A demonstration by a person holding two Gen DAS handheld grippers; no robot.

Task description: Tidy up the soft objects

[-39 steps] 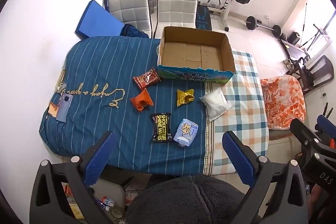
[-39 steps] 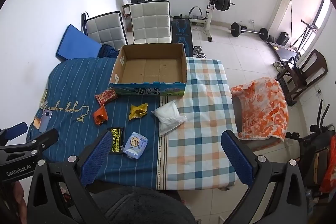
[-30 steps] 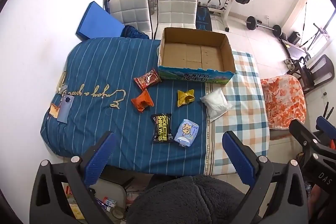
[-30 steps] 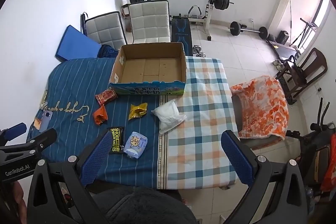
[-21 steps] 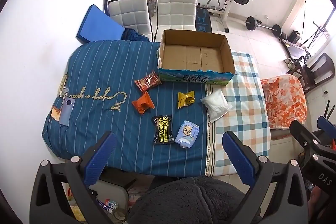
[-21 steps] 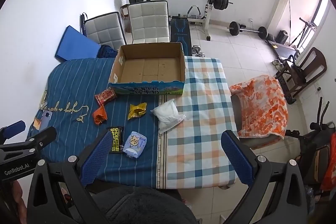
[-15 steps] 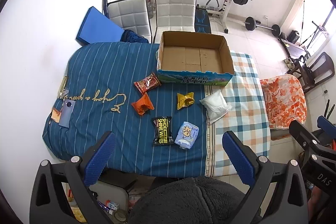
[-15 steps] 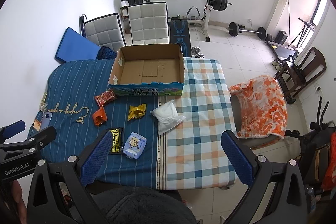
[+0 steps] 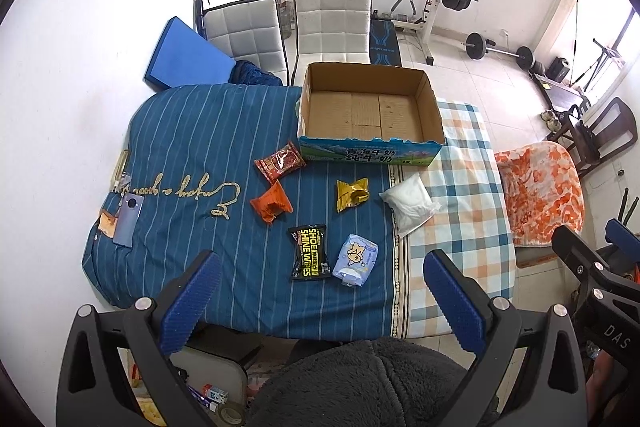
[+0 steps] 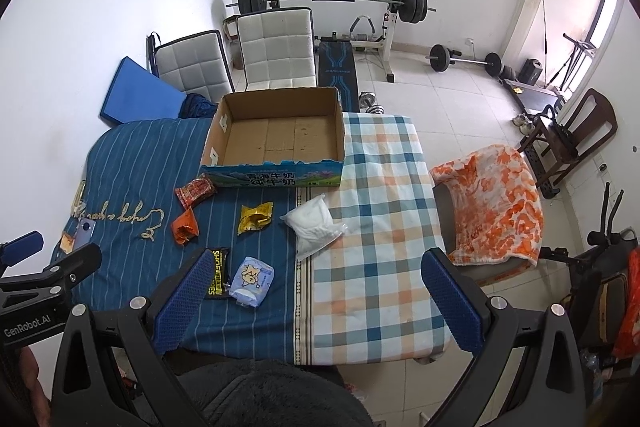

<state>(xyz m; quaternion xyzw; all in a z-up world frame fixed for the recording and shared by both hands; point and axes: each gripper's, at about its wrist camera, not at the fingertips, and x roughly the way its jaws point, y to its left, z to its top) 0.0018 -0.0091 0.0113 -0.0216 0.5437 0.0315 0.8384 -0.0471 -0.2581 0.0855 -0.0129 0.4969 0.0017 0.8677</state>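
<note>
**Both grippers high over the counter, nothing picked up yet**

Left wrist view: my left gripper [image 9: 316, 291] hangs well above the counter [image 9: 192, 143] with its jaws wide apart and empty. Six soft packets lie loose in front of the empty cardboard box [image 9: 370, 153]: red packet [image 9: 280, 161], orange packet [image 9: 271, 202], gold packet [image 9: 351, 193], white pouch [image 9: 410, 202], black wipes pack [image 9: 310, 251] and pale blue tissue pack [image 9: 355, 258]. I judge the first grasp is the step in hand. I would descend straight over the tissue pack, nearest me, and close across its short side, gently, since it will squash. The black pack lies just beside it, so I need a clean approach.

Right wrist view: my right gripper [image 10: 316, 295] is equally spread and empty. Here its finger [image 10: 182, 297] hides part of the black pack, which the left view shows whole. This view shows more of the checked cloth [image 10: 384, 227].
</note>
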